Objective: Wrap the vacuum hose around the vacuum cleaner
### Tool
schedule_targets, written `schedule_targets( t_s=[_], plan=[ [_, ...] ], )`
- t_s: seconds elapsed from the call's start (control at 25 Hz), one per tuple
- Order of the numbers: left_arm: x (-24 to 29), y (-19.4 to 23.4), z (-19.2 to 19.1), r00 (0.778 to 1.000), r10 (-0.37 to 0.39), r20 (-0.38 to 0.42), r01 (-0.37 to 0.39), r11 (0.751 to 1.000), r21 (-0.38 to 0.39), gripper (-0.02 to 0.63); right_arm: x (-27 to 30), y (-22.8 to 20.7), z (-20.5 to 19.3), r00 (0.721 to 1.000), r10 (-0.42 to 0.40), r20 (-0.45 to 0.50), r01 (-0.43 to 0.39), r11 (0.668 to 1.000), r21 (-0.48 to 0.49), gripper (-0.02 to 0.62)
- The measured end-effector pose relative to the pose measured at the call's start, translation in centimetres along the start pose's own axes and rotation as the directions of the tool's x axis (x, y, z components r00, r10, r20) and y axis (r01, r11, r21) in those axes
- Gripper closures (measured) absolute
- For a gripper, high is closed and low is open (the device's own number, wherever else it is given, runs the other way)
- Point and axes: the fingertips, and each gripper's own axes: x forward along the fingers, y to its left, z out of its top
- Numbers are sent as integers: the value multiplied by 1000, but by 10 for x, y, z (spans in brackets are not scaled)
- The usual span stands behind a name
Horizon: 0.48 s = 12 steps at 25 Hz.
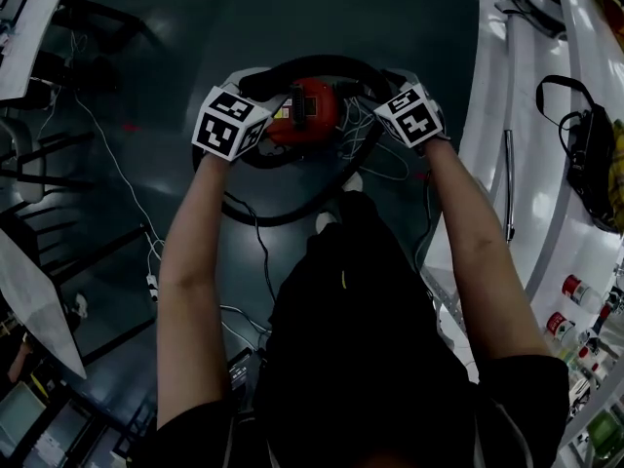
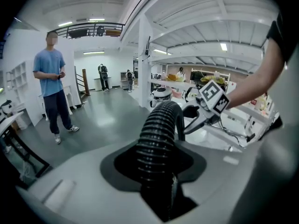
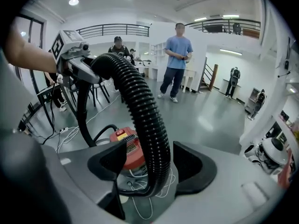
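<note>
Jaws of the left gripper (image 2: 159, 167) are closed on the black ribbed vacuum hose (image 2: 156, 134), their dark pads pressed against its sides. From that grip the hose rises and bends over towards the right gripper (image 3: 152, 167). The right gripper's jaws stand wide apart. The hose runs down between them without being squeezed, with a clear gap at the left pad and the right pad just beside it.

Between the two grippers the hose makes an arch. The red vacuum cleaner (image 1: 320, 123) sits on the floor under that arch, between the two marker cubes in the head view and showing through the gap in the right gripper's jaws. Below the right gripper the hose turns and curves away low beside the cleaner's base. In the head view a dark loop lies on the floor round the cleaner's near side. Loose white cable (image 3: 140, 204) lies tangled on the grey floor (image 1: 292, 18) next to the cleaner.

Both bare forearms reach forward from the person's dark clothing. To the right runs a white bench (image 1: 487, 115) with a black bag (image 1: 585, 154) on it. Further off in the hall a person in a blue shirt (image 3: 178, 50) stands on the glossy floor, well apart from the cleaner.
</note>
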Motion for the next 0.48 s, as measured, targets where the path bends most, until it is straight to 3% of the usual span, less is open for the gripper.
schedule_targets(
  t_s=[0.48],
  plan=[
    [-45,24,31,985,41,166,-31,998,-63,448,29,0,-27,998,43,-50,-42,999,27,284]
  ],
)
